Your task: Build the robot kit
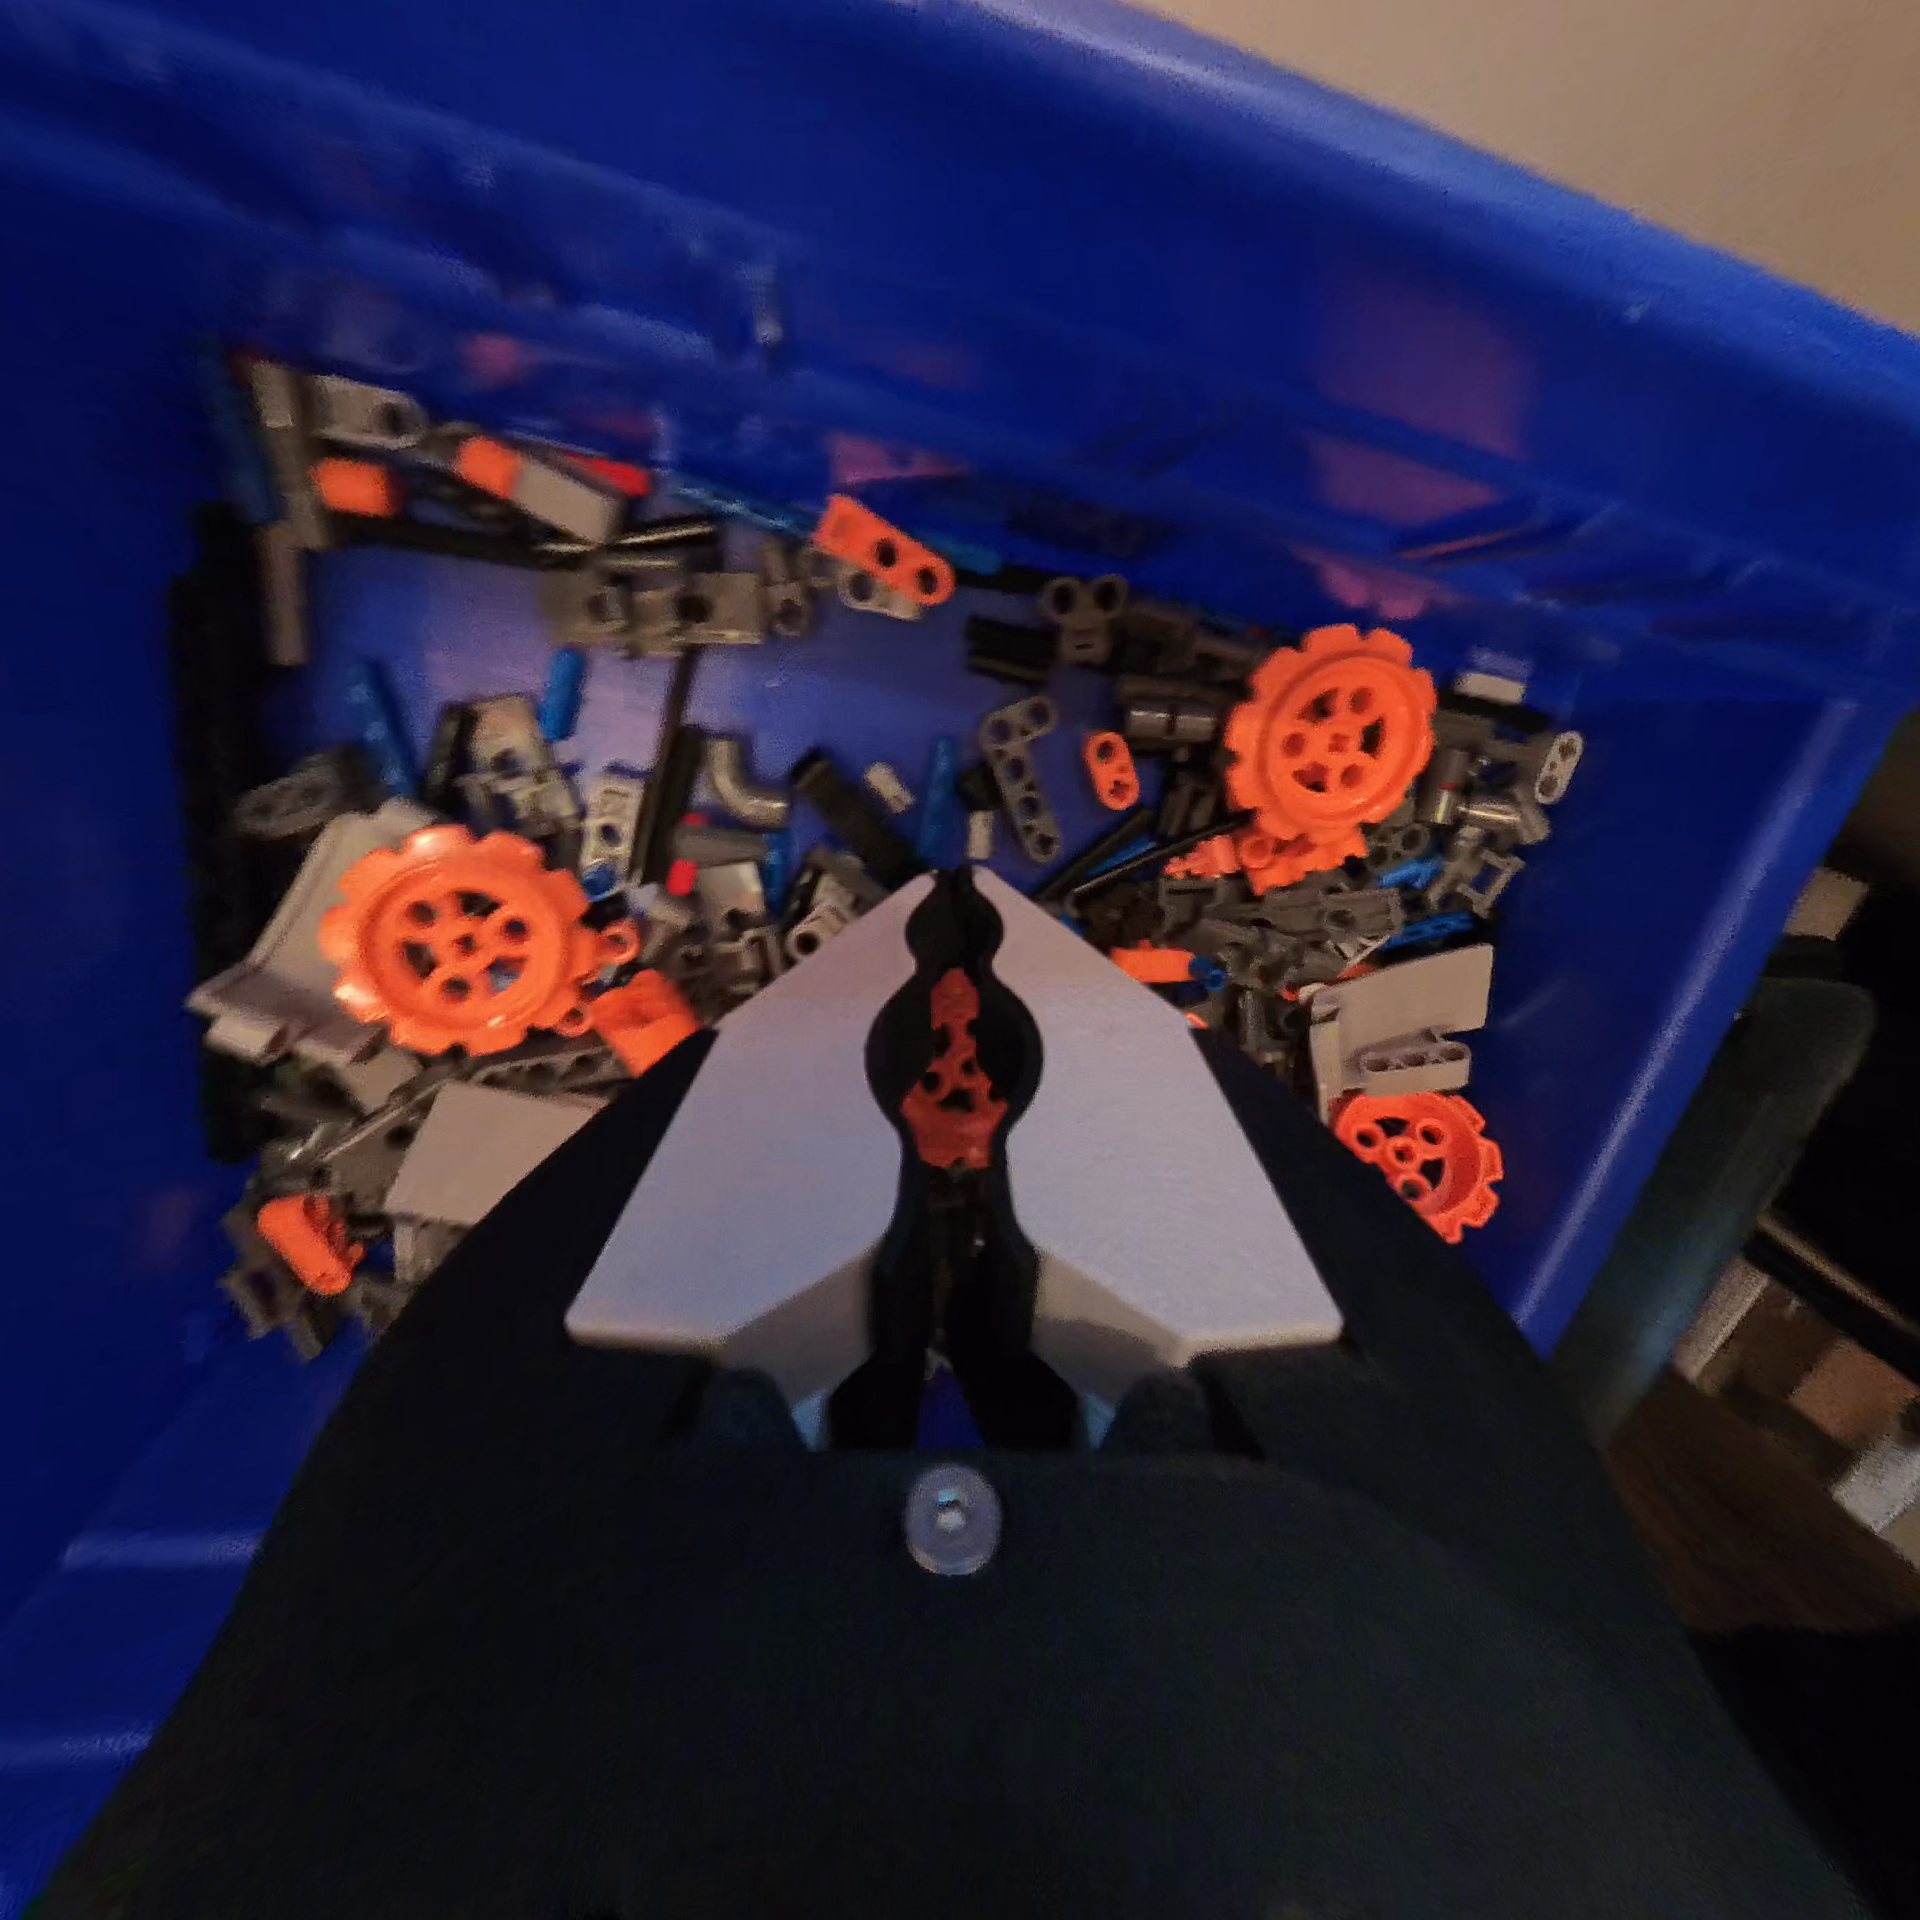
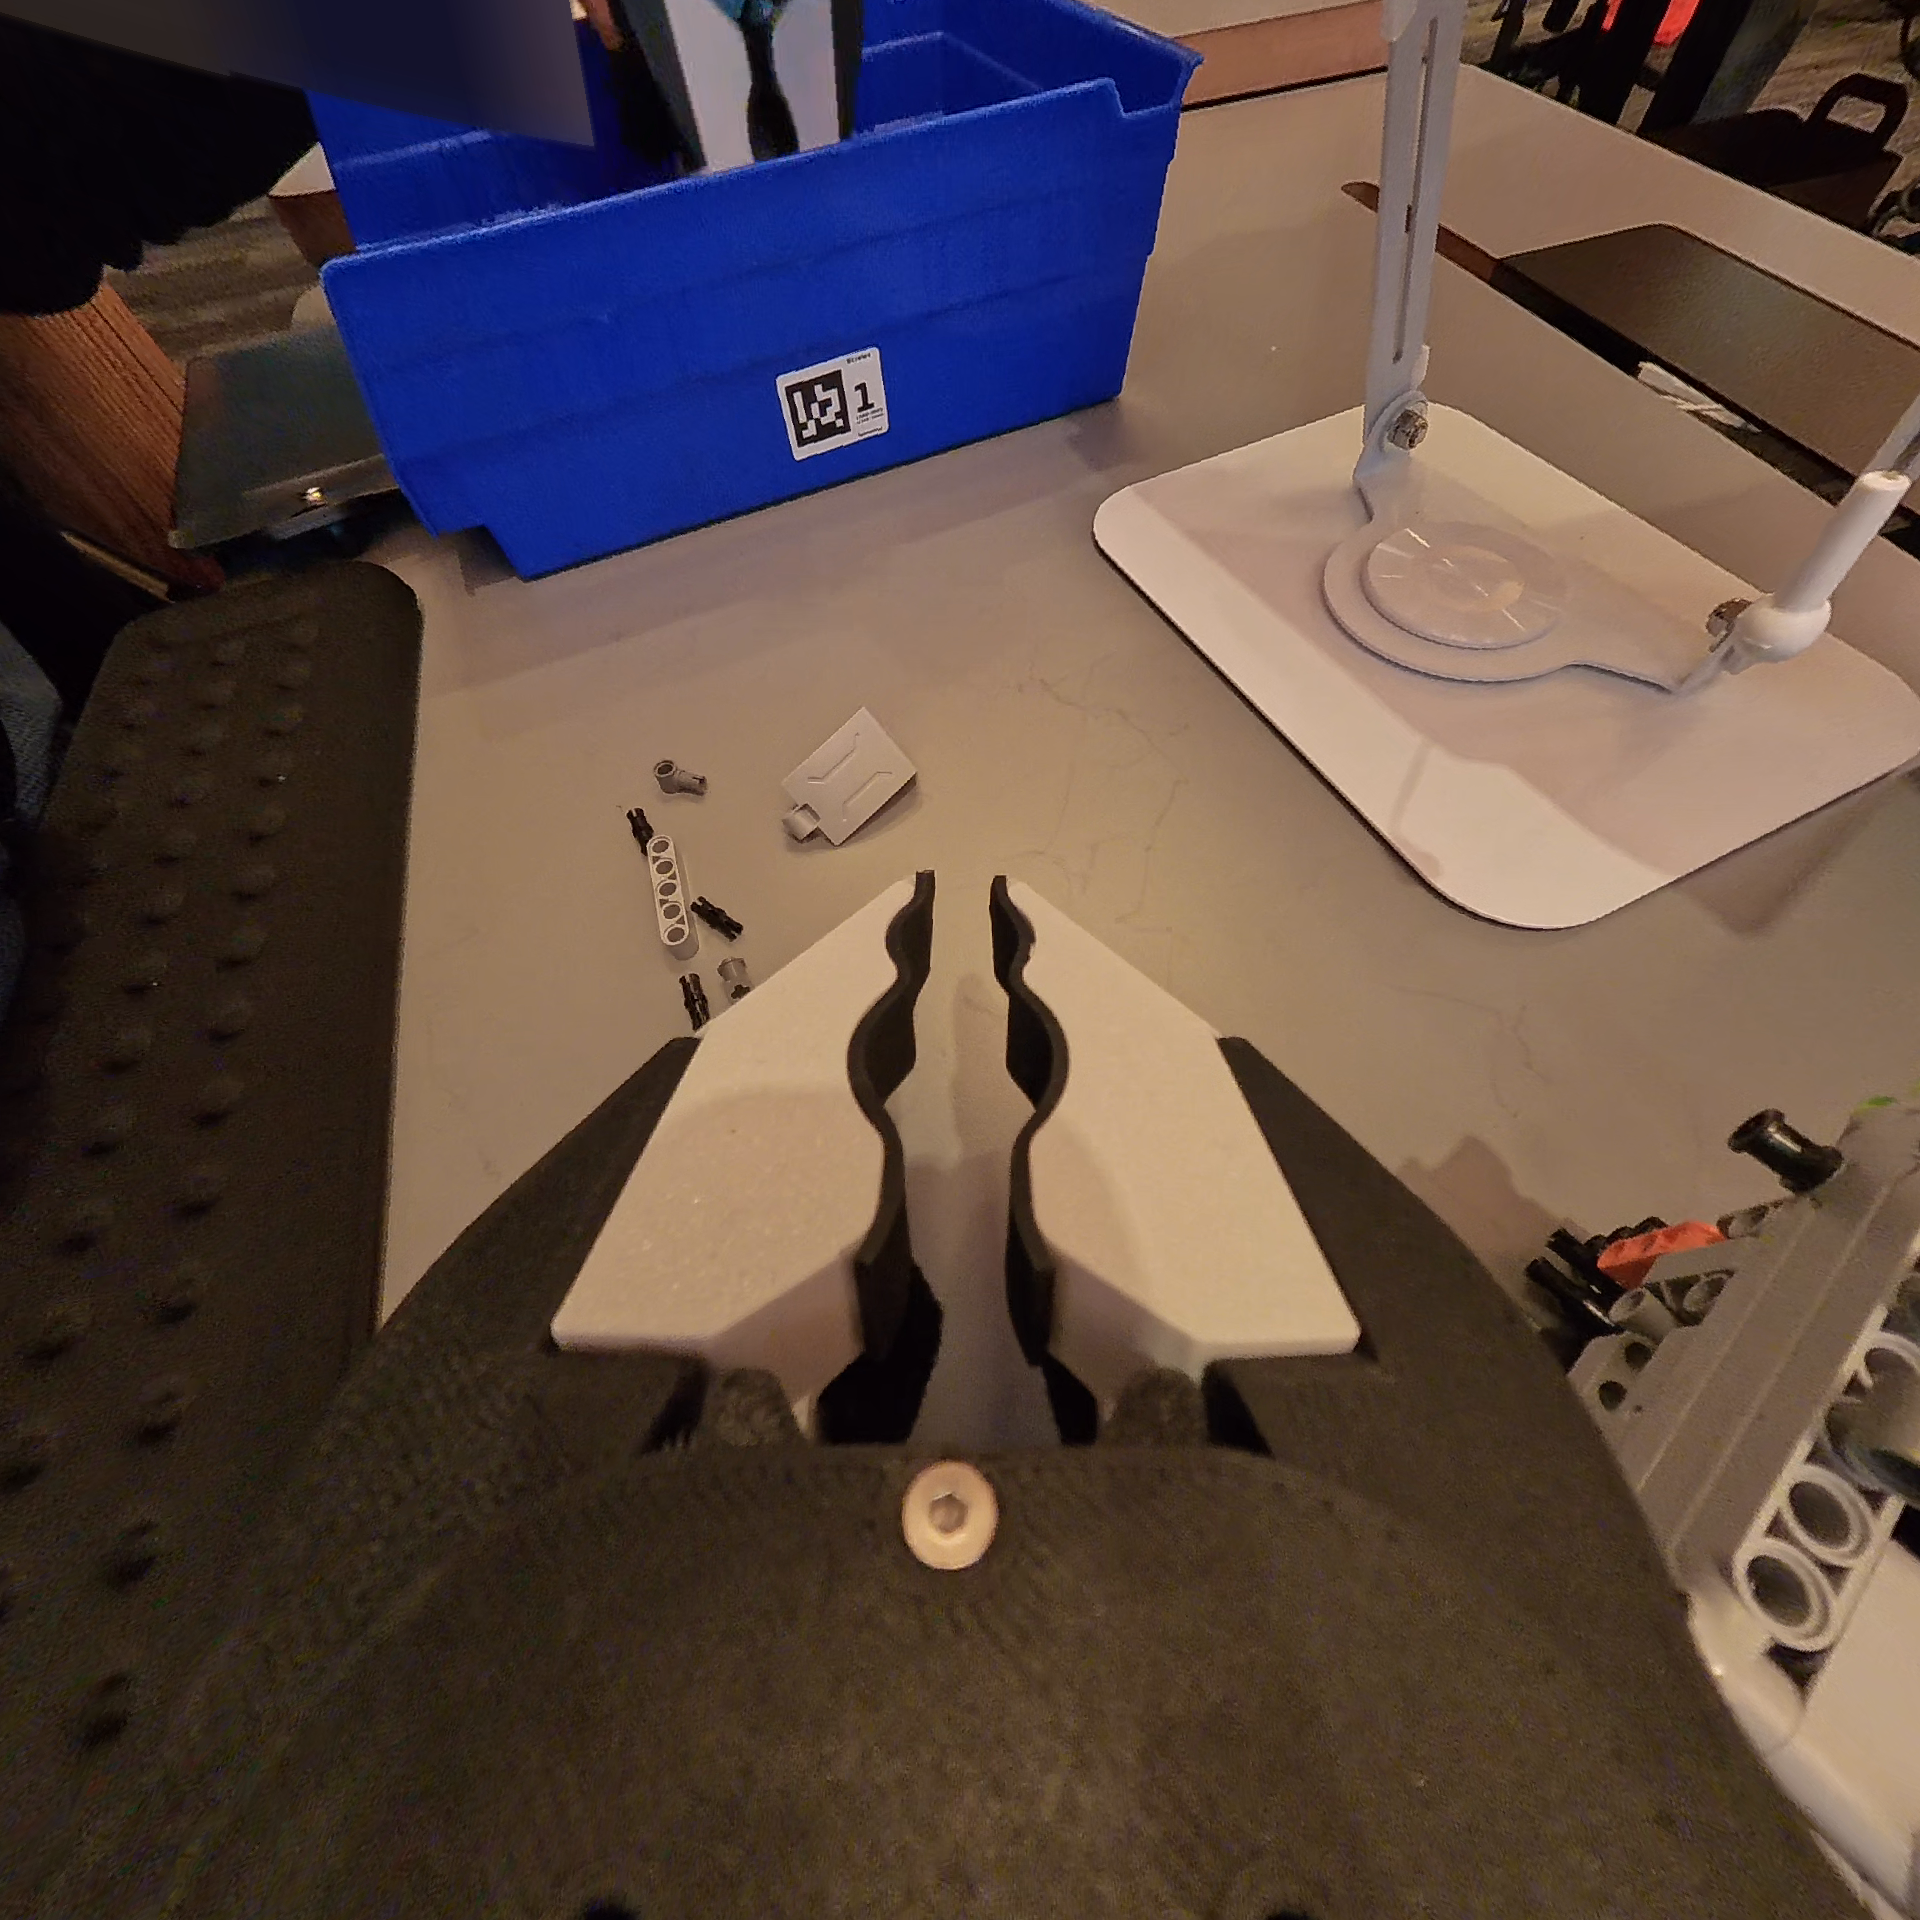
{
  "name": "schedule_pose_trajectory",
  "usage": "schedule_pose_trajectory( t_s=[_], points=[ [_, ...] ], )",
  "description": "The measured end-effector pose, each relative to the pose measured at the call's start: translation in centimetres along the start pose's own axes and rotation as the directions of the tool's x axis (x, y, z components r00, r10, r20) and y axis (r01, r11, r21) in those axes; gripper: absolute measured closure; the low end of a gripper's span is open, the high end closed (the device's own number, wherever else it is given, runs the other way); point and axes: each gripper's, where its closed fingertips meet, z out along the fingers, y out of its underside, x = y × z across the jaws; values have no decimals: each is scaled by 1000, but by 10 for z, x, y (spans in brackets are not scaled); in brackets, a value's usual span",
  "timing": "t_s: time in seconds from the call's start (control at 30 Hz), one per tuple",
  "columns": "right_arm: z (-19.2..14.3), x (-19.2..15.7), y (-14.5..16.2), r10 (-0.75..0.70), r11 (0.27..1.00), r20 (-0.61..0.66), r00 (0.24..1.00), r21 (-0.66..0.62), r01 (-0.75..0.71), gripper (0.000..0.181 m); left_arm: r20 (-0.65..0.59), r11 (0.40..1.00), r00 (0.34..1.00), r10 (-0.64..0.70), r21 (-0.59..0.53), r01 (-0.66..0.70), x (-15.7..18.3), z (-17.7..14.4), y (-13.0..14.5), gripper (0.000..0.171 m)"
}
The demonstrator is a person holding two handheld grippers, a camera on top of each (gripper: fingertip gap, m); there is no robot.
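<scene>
Left tongs (image 1: 954, 883): closed on an orange part (image 1: 954, 1081), the tips meeting beyond it; they hang inside the blue bin (image 1: 1039, 260), above the heap.
Orange part: small, spoked, seen edge-on in the wavy channel between the pads; its full shape cannot be told. Judged light, stiff, smooth plastic, apt to twist or slip if pinched by a thin edge; the scalloped hollow seats it best.
Blue bin: deep, straight-walled, standing on the table (image 2: 1039, 644) at its far left; a white sticker (image 2: 832, 403) sits on its near wall. The left tongs show above it in the right wrist view.
Bin contents: a loose heap of grey, black, blue and orange building parts. Two orange gears, one left (image 1: 457, 940) and one right (image 1: 1330, 743), lie on top; a smaller orange wheel (image 1: 1418, 1158) rests by the right wall. All judged light and hard, likely to shift and rattle when nudged.
Right tongs (image 2: 961, 883): narrowly open, empty, touching nothing; held over bare table.
Loose parts: a grey panel (image 2: 850, 774), a grey holed beam (image 2: 668, 896) and several small black pins (image 2: 717, 914) lie just beyond and left of the right tips.
Model (image 2: 1766, 1455): a grey assembly of holed beams at the right edge, partly out of view.
Stand (image 2: 1507, 675): white flat base with an upright arm, far right of the table.
Mat (image 2: 208, 935): dark, studded, along the left side.
</scene>
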Motion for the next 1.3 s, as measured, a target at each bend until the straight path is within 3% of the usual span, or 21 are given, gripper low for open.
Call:
schedule_pose_trajectory(
  t_s=[0.27,0.73,1.03,1.17,1.3],
  points=[
    [0,0,0,0,1000,0,1000,3,0,173,-51,996,999,15,83,-11,10,-22,-6,154],
    [-1,-1,-1,-3,1000,0,1000,6,3,173,-158,993,980,121,4,-121,41,-7,4,138],
    [-1,0,-1,-3,1000,0,1000,6,3,173,-220,984,959,178,46,-172,62,-3,-7,126],
    [-1,0,-1,-3,1000,-2,1000,5,3,173,-224,979,954,199,3,-204,72,12,-10,118],
    [-1,0,-1,-2,1000,-1,1000,5,2,173,-195,980,963,188,-32,-198,71,21,-14,131]
  ],
)
